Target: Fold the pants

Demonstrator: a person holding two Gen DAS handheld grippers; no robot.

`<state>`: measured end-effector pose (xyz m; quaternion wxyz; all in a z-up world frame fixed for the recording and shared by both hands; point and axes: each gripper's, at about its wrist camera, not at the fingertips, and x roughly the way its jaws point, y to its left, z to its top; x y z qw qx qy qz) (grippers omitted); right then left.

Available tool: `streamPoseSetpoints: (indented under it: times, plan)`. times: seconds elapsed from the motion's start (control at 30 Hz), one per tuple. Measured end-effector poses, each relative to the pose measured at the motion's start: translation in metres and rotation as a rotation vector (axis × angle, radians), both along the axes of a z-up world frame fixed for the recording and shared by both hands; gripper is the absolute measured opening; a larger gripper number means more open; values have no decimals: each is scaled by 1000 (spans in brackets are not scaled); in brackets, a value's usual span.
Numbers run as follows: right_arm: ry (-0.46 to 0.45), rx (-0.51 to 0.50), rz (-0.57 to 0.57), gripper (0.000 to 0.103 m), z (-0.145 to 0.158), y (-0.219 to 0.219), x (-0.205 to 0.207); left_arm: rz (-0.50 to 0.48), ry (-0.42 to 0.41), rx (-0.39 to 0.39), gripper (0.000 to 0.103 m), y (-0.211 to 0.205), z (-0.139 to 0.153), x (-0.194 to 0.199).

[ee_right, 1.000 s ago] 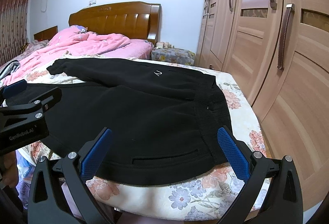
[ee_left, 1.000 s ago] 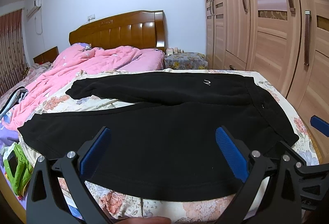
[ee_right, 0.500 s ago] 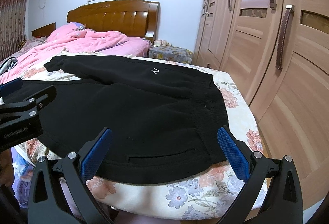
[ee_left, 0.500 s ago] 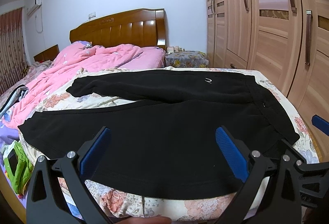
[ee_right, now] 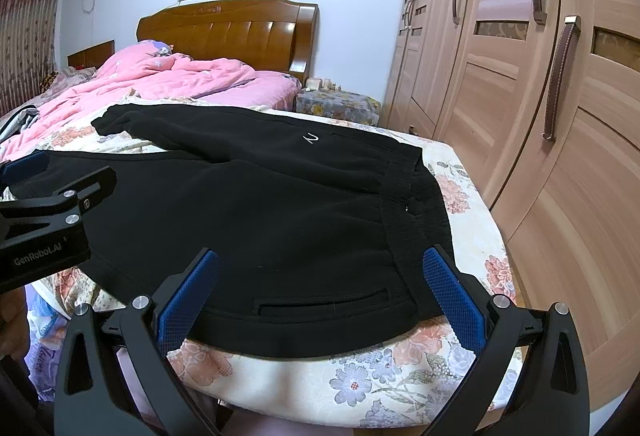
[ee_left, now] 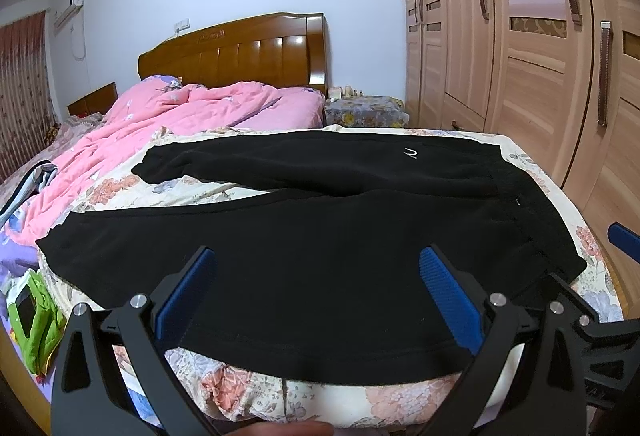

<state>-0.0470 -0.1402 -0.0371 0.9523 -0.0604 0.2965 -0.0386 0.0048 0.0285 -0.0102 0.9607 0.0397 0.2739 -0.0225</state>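
Black pants lie spread flat on the floral bed sheet, waistband to the right, both legs stretching left; the far leg bears a small white logo. My left gripper is open and empty, hovering over the near leg by the bed's front edge. My right gripper is open and empty over the pants near the hip pocket and waistband. The left gripper's body shows at the left of the right wrist view.
A pink quilt is bunched at the bed's far left before a wooden headboard. Wardrobe doors stand close on the right. A floral-covered nightstand is behind. A green item lies at the left edge.
Both grippers have shifted slightly, so the pants sit a little lower and closer in the views. Jaws stay open; the pants have not moved.
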Motion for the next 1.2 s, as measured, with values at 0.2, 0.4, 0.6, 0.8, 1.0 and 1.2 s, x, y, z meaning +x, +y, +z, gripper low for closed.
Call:
streamPoseSetpoints:
  times: [0.2,0.4,0.6,0.8,1.0,1.2]
  plan:
    - [4,-2,3,99,-2,3,-1,4,6,1,102,1,-1,0]
    - [4,-2,3,99,-3,3,-1,4,7,2,102,2,-1,0]
    - [10,8,16,99,-4,4,0,0,18,14,102,3,-4,2]
    - [75,60,1,99,-21,-13,17,0,73,133,102,12,-17,27]
    - [105,45,-25,99,-28,-23,37,79,116,161,102,43,-23,50]
    - [128,9,-30,99,-28,-28,72,52,214,179,101,73,-29,92]
